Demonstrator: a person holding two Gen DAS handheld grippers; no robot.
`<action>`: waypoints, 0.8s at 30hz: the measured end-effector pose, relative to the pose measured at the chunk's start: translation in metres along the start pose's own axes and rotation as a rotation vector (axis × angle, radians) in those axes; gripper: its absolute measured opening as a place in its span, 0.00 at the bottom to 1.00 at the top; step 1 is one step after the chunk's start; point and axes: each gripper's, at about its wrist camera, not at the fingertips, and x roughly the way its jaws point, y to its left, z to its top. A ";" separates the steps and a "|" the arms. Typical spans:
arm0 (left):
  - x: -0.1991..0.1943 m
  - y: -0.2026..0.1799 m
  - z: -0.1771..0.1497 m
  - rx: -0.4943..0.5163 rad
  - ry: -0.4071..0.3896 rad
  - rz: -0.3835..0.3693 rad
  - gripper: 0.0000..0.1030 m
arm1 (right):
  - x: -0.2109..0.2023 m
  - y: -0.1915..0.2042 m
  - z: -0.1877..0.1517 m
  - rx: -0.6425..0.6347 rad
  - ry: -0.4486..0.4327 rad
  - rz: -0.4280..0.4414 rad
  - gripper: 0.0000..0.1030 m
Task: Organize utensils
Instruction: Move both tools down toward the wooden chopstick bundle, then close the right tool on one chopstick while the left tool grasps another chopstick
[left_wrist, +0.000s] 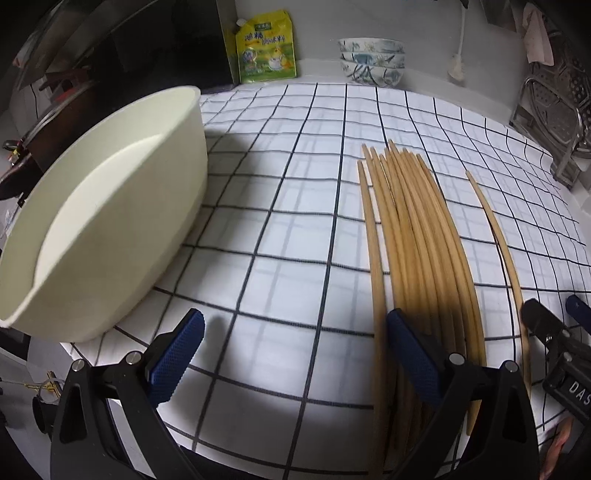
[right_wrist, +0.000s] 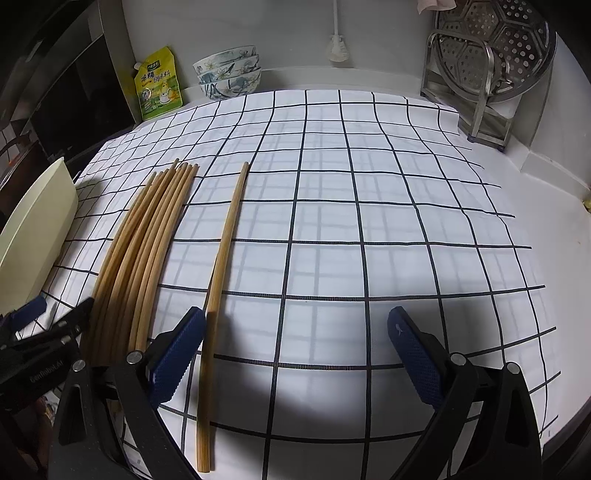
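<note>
Near the front edge of the checked cloth (left_wrist: 280, 229), in the left wrist view, the left gripper (left_wrist: 295, 354) is held wide open and empty, the cream container (left_wrist: 110, 206) lying at the left edge and the bundle of chopsticks (left_wrist: 417, 240) just right of centre. In the right wrist view the right gripper (right_wrist: 295, 354) is likewise spread and empty, the single chopstick (right_wrist: 221, 280) lying just inside its left finger; that stick would best be centred between the fingers before it is gripped.

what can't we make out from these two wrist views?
- Near ends of the bundled chopsticks: left wrist view, hidden under the left tongs.
- Cream container contents: left wrist view, interior only partly seen; right wrist view cuts it off at the frame edge.
- Exact chopstick count: sticks overlap in both views.
- Yellow pouch text: too small to read.
</note>
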 end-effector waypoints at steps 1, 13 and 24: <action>0.000 0.001 -0.001 -0.009 0.002 -0.004 0.94 | 0.000 0.000 0.000 -0.005 0.000 0.000 0.92; 0.008 -0.005 0.011 -0.008 -0.016 0.011 0.92 | 0.002 0.020 -0.003 -0.090 -0.035 -0.066 0.88; -0.002 -0.020 0.010 0.029 -0.026 -0.118 0.07 | -0.005 0.019 -0.001 -0.076 -0.051 0.009 0.06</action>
